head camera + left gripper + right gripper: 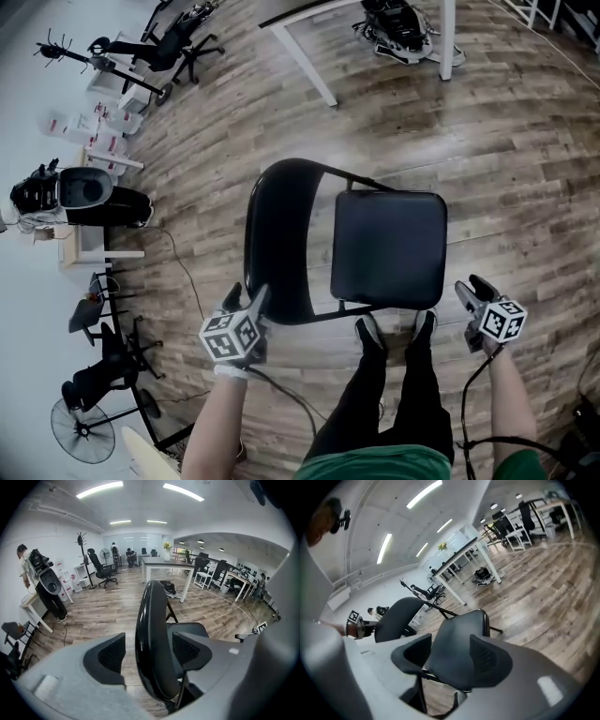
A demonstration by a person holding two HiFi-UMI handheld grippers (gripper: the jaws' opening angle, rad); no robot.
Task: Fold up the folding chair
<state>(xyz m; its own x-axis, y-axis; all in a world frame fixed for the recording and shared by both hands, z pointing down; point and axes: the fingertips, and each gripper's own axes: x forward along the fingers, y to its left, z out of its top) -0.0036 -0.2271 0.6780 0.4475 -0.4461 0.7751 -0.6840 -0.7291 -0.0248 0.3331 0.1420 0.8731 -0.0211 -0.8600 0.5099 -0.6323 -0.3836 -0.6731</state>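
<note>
A black folding chair stands unfolded on the wood floor, its curved backrest [281,239] at the left and its seat [389,248] at the right. My left gripper [247,296] is open at the backrest's near edge. In the left gripper view the backrest [152,639] stands edge-on between the jaws, with a gap to each pad [110,656]. My right gripper [473,289] is open, off the seat's near right corner and apart from it. In the right gripper view the seat [457,639] fills the gap beyond the jaws of the right gripper [450,656]. The person's shoes [370,333] stand at the seat's near edge.
A white table [309,66] stands far ahead with a black bag [398,28] under it. An office chair [169,42], white boxes [98,131] and a small white stand [80,248] line the left wall. A floor fan [89,431] is near left. A cable [183,267] runs across the floor.
</note>
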